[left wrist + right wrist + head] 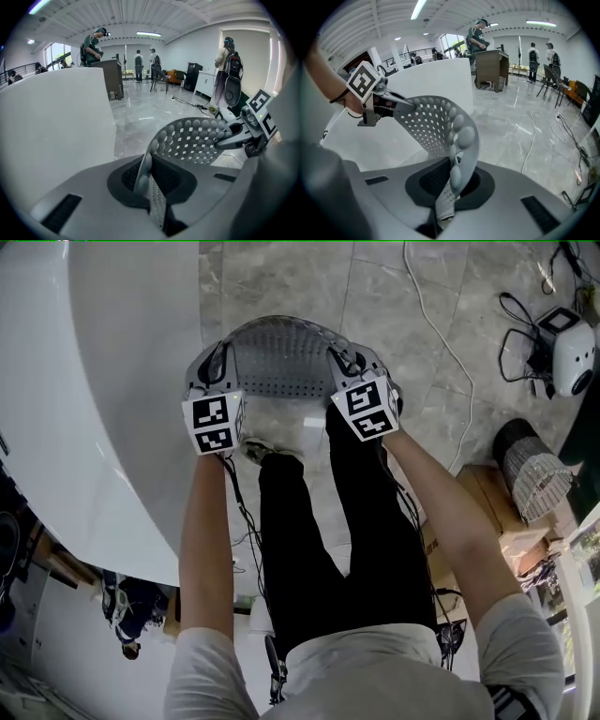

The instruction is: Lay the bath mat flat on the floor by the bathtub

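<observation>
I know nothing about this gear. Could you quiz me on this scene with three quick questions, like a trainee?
1. True or false: the grey bath mat lies flat on the floor.
2. What are the left tool and right tool shut on? A) the mat's two ends B) a towel C) nothing
3. In the head view, which side of the person is the white bathtub on?
Key: 1 false, it hangs bowed between the tools; 2 A; 3 the left.

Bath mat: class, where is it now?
Head view, upper centre: the grey bath mat arches between the left gripper and right gripper, right of the bathtub.
</observation>
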`<state>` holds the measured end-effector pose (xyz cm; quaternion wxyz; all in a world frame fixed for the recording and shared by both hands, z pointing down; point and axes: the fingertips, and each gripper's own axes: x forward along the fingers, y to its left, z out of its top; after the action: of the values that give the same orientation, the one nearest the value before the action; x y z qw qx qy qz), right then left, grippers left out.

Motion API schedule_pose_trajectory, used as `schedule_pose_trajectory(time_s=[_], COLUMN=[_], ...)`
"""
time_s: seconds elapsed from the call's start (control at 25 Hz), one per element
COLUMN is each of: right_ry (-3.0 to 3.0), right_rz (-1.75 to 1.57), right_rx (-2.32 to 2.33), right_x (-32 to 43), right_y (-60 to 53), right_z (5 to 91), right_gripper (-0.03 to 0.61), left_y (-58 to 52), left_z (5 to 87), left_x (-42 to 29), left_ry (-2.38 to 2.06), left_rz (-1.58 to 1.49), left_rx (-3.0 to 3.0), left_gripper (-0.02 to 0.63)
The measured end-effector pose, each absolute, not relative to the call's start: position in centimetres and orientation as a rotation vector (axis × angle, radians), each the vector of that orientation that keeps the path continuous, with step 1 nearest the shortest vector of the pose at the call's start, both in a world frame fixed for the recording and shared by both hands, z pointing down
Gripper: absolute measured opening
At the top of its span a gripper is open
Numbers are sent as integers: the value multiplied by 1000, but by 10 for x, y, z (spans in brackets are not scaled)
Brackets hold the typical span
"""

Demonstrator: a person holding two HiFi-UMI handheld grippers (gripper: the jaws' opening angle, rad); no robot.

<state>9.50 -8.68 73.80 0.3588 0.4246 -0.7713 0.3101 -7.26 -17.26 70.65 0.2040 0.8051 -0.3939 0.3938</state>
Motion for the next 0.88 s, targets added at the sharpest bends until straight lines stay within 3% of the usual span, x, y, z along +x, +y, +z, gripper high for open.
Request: schedule_pose_trajectory(time_s=[0.28, 0.6, 0.88], right_ry=[-1925, -1924, -1900], right_rz=[718, 845, 597], right_rx=[1050, 1178, 1039], right_x=[114, 114, 115], right_y=[-91, -88, -91], right_z=[749, 737, 737], right_gripper=[37, 55, 48], left_y=[-161, -150, -164], left_z=[710, 717, 723], left_x=[-76, -89, -89], left_ry=[-1033, -934, -932], left_rz=[1096, 1104, 1111], left_rx=[2254, 2312, 2313], left_gripper=[28, 28, 28])
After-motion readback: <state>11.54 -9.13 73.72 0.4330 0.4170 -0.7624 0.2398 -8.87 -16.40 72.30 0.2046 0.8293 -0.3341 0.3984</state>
